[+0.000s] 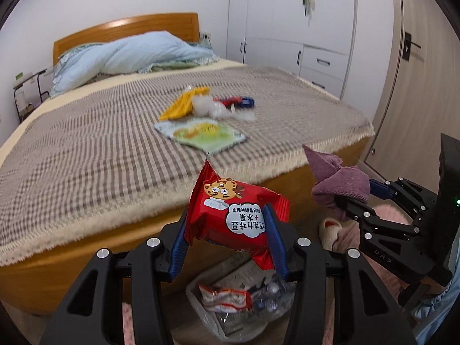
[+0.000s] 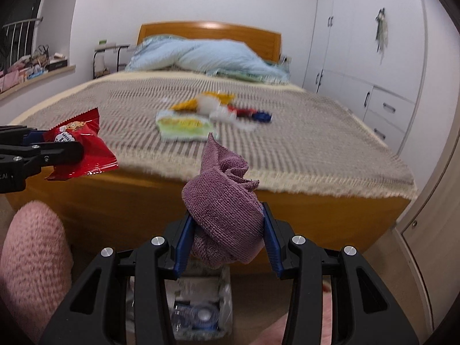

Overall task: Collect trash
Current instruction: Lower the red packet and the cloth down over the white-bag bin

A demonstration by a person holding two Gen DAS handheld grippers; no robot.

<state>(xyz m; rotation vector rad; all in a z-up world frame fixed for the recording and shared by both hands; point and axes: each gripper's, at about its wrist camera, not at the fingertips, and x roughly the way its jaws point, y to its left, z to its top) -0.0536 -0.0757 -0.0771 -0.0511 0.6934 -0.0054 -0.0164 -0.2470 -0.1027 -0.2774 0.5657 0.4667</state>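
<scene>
The left gripper (image 1: 230,230) was clamped partway closed on one red snack packet (image 1: 234,215), its blue pads pressing the packet's two sides. The packet bore a cartoon cookie face and white Chinese characters, seen upside down. It hung off the foot of the bed (image 1: 86,149), above a clear plastic bin (image 1: 201,310) on the floor that already held crumpled wrappers and what looked like a squashed plastic bottle, though blur made its contents hard to count.

To the right, the right gripper (image 2: 227,233) was likewise closed partway on one purple cloth (image 2: 224,201), bunched between its pads, with a loose corner sticking upward. It too was held just off the bed's foot edge, over the same bin (image 2: 201,302).

On the checked bedspread (image 2: 316,143) lay a small heap of remaining litter: one green-and-white packet (image 1: 201,135), its print too blurred to read; one yellow wrapper (image 1: 184,103); a white crumpled wad (image 1: 204,105); and a red-and-blue item (image 1: 238,102) beside it. A light blue quilt (image 1: 129,54) was piled at the wooden headboard (image 1: 123,28).
</scene>
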